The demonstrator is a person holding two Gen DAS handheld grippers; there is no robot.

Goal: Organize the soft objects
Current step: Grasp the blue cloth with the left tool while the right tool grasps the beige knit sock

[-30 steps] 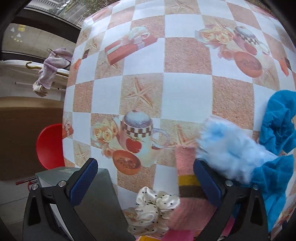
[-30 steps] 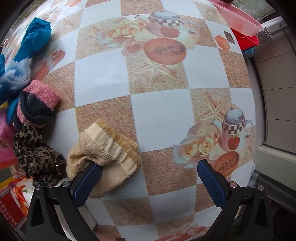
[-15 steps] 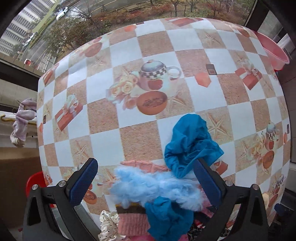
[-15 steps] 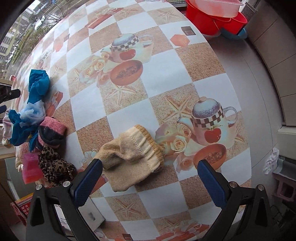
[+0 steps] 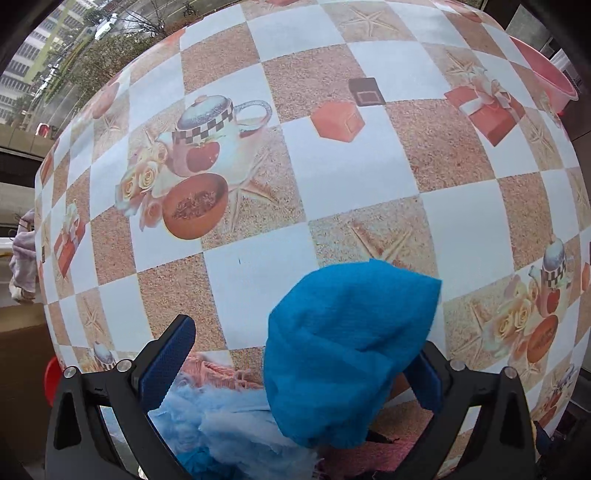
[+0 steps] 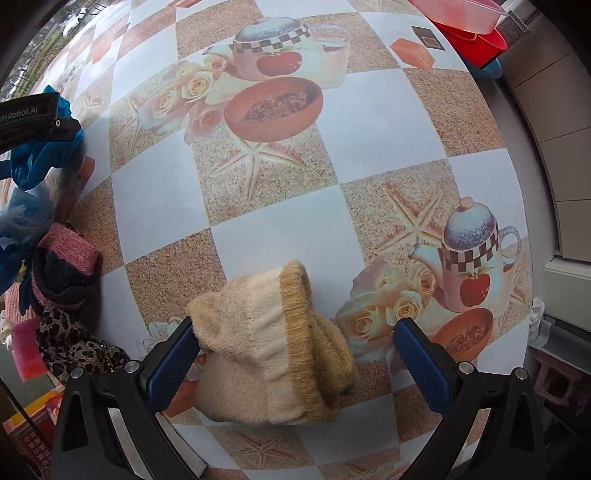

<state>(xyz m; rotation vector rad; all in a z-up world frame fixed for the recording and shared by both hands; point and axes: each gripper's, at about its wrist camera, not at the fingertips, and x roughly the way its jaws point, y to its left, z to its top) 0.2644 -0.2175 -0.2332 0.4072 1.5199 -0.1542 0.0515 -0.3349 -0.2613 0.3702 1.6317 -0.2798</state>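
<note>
In the left wrist view a bright blue cloth lies between the wide-open fingers of my left gripper, against the right finger; a pale blue fluffy piece and a pink knit lie beneath. In the right wrist view a beige knit sock lies on the table between the open fingers of my right gripper, touching the left finger. The left gripper body shows at the far left above the blue cloth.
A checkered tablecloth with teapot prints covers the table. At the left of the right wrist view sit a pink-and-black sock, a leopard-print scrunchie and a pink item. Red and pink basins stand beyond the far right corner.
My left gripper has moved forward and down onto the blue cloth, which now sits between its fingers. My right gripper has dropped closer over the beige sock.
</note>
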